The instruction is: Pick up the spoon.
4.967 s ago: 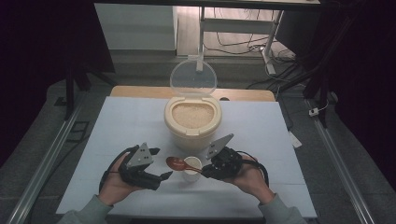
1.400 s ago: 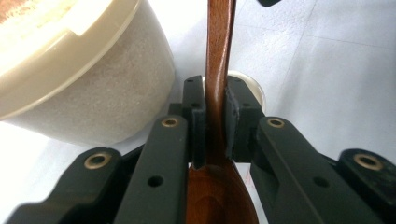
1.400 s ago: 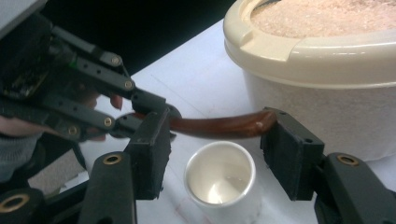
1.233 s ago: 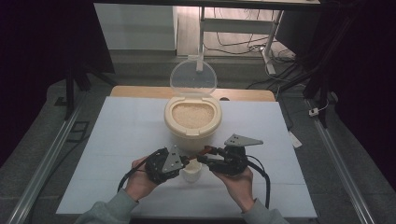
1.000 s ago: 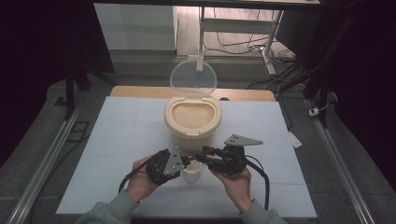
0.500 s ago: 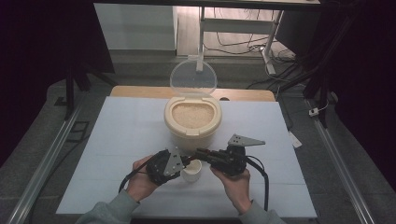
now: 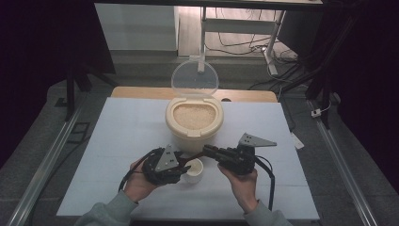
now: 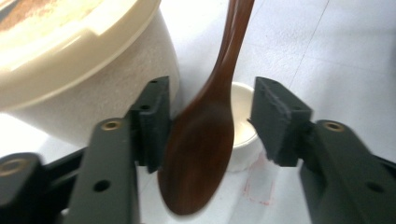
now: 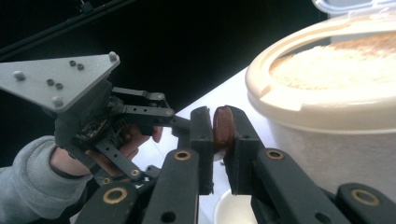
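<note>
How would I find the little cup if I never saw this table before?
Start at the big cream rice tub with its clear lid up, mid-table. Just in front of it, between the two black grippers, stands the small white cup. It is far smaller than the tub, beneath a brown wooden spoon.

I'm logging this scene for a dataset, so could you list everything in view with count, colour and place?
rice tub: one, cream, filled with rice, mid-table behind the grippers.
lid: one, clear, hinged open and standing up behind the tub.
cup: one, white, small, on the table between the two grippers.
spoon: one, dark brown wood, its bowl between the left jaws, its handle clamped in the right jaws.
table: one, white top.
left gripper: one, black, jaws have just been opening, spoon bowl between them.
right gripper: one, black, shut on the spoon handle.
hands: two, grey sleeves, at the near edge.
</note>
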